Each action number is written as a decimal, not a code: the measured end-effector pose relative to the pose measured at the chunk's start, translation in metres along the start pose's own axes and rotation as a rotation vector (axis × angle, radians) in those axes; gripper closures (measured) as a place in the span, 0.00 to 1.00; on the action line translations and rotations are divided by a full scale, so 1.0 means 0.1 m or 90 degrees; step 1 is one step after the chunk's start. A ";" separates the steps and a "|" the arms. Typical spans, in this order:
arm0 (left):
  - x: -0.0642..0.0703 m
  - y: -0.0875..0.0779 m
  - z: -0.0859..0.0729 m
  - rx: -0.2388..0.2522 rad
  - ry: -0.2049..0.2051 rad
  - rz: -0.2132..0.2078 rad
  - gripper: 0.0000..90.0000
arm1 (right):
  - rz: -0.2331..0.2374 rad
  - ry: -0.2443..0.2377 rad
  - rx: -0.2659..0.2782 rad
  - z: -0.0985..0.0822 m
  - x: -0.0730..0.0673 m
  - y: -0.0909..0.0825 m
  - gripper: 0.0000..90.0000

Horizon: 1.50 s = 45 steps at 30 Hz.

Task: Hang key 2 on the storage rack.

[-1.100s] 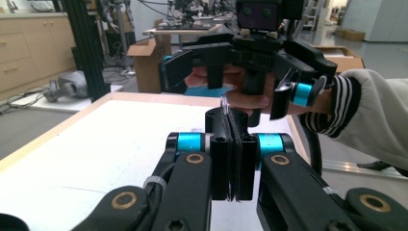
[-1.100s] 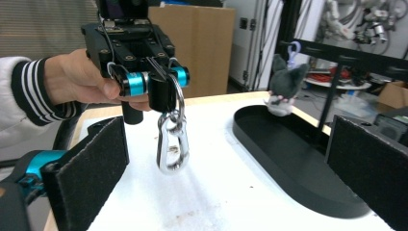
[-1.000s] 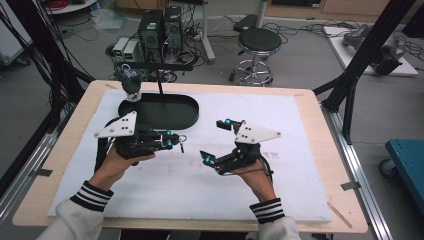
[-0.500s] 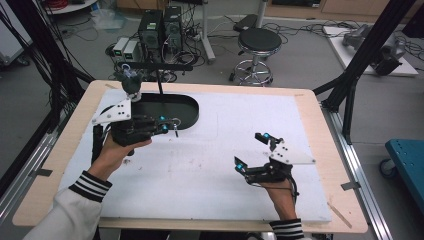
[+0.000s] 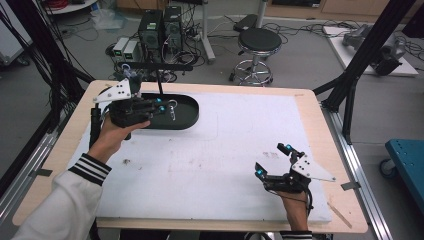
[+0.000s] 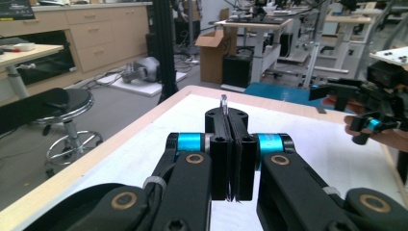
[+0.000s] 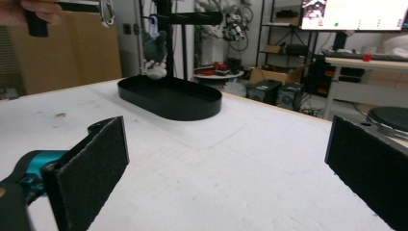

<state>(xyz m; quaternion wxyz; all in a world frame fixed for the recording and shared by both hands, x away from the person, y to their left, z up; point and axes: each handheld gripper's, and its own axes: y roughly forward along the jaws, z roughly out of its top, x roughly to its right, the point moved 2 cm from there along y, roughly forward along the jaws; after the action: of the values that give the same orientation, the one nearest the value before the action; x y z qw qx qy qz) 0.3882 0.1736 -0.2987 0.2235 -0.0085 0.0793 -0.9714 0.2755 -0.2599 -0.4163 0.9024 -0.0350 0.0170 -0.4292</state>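
Carabiner (image 5: 171, 108), thin bright metal, sat pinched in your left gripper (image 5: 167, 107) above the oval black tray (image 5: 187, 117). Your left gripper view showed that wire loop (image 6: 223, 102) between pressed pads. Your right gripper (image 7: 226, 168) stood wide open, rough black pads (image 7: 94, 166) apart over white foam.

Light wooden table (image 5: 320, 107) with rounded corners, set among dark frame posts. Covered almost wholly by a white mat (image 5: 250, 135), leaving a strip of bare wood along each edge, widest at the left edge and the far edge. Faint smudges and small dark specks across the mat, one speck near the left edge. Near the far left corner, lying on the mat, a black oval tray (image 5: 187, 114) with a low rim; rising from it, a thin black stand (image 7: 168, 29) with a crossbar. Right half of the mat bare.
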 end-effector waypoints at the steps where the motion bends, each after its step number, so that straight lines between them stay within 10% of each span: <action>1: -0.01 0.01 0.01 -0.001 -0.001 0.003 0.98 | -0.004 0.006 0.001 -0.03 0.03 -0.01 0.01; 33: -0.51 0.57 0.30 -0.035 -0.025 0.084 0.98 | -0.073 0.022 0.020 -0.29 0.19 -0.04 0.01; 45: -0.70 0.66 0.18 -0.061 -0.046 0.132 0.98 | -0.081 0.014 0.017 -0.36 0.16 -0.02 0.01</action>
<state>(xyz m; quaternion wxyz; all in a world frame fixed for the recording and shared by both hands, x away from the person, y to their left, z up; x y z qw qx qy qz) 0.4813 0.1425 -0.2896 0.3250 -0.0455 0.1179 -0.9372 0.2821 -0.2754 -0.4524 0.8732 -0.0196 0.0189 -0.4865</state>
